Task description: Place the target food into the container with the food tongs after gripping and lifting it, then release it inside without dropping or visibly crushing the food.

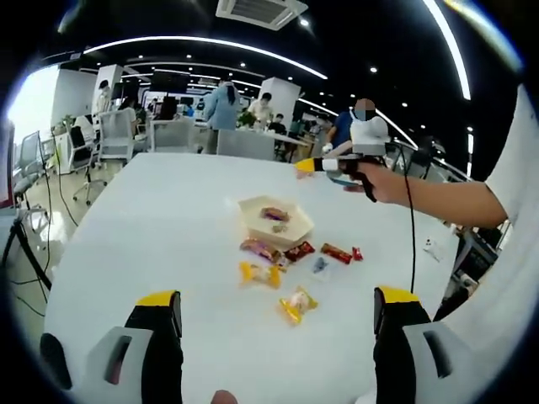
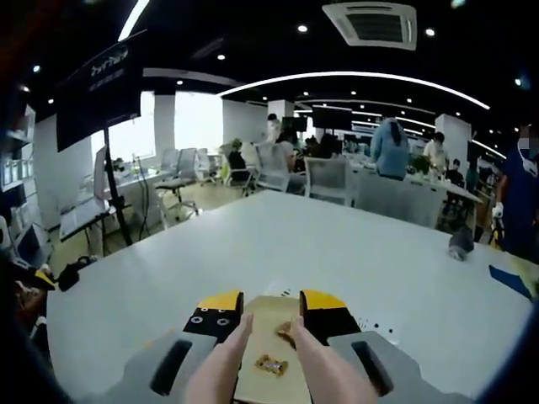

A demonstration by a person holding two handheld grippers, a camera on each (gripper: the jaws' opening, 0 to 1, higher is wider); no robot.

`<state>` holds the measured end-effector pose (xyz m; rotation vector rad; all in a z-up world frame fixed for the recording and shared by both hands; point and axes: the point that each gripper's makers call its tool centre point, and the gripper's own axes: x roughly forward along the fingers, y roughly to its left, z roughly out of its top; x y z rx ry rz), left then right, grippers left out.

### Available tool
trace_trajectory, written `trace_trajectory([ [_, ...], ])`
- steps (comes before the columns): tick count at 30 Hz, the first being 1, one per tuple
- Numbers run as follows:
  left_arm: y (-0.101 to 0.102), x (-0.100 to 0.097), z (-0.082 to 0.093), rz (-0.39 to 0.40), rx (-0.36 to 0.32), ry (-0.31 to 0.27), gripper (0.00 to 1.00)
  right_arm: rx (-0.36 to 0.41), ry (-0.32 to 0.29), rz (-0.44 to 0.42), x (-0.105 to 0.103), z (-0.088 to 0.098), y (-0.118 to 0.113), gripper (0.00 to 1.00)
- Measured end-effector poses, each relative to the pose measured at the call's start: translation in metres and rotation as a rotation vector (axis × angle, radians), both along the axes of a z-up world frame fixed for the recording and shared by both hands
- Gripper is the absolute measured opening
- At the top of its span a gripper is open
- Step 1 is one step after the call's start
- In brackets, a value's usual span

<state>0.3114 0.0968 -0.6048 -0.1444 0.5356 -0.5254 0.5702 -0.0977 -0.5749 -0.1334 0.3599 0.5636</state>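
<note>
— How many pieces of food can you count?

— In the left gripper view, seven wrapped snacks [image 1: 296,305] lie loose on the table [image 1: 152,227], in a cluster just below the container [image 1: 253,220] at the frame's centre. The nearest is yellow and white. Two more wrapped pieces sit inside the container. There is one container, a pale hexagonal tray.

— And your grippers?

— My left gripper [image 1: 278,296] has its jaws spread wide at the bottom of the frame, with nothing between them. My right gripper [image 2: 271,301] is narrowed onto the food tongs [image 2: 313,358], whose two peach arms run up between its jaws.

— What is hard to make out?

— In the right gripper view the container is cut off by the lower edge and partly covered by the tongs. A brown piece [image 2: 286,330] lies by the right tong tip, and I cannot tell whether the tip touches it. The wrappers' print is too small to read.

— The surroundings?

— A broad white table in an open office. Desks, chairs and standing people fill the upper part of both views, under curved ceiling light strips and an air vent [image 2: 370,23].
</note>
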Motion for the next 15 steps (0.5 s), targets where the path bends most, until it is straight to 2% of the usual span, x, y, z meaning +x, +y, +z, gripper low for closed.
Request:
trace_trajectory([
  [10,-0.002,0.000,0.005,-0.008,-0.007,-0.015,0.95,0.011,0.011,0.002,-0.008,0.000,0.002,0.27],
  [15,0.001,-0.004,0.009,-0.006,-0.004,-0.024,0.95,0.025,0.016,-0.004,-0.022,0.002,-0.001,0.27],
])
